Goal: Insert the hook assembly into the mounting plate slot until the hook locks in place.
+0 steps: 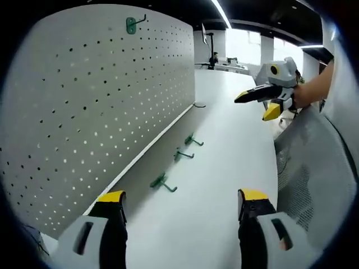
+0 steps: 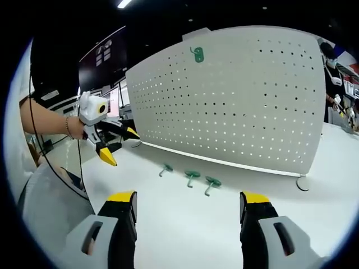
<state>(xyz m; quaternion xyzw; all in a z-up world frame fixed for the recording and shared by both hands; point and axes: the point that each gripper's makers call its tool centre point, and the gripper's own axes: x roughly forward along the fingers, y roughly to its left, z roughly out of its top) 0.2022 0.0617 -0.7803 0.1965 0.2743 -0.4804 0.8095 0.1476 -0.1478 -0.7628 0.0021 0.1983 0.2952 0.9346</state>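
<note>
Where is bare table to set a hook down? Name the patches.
Bare table lies between the three loose green hooks and the right gripper, and again beyond the hooks toward the pegboard's foot. It is crowded only along the pegboard, where the hooks lie in a row.

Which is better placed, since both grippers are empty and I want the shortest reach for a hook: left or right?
Probably left. The left gripper is open and low over the table, with the nearest hook just ahead between its fingers. The right gripper hangs higher, past the farthest hook.
</note>
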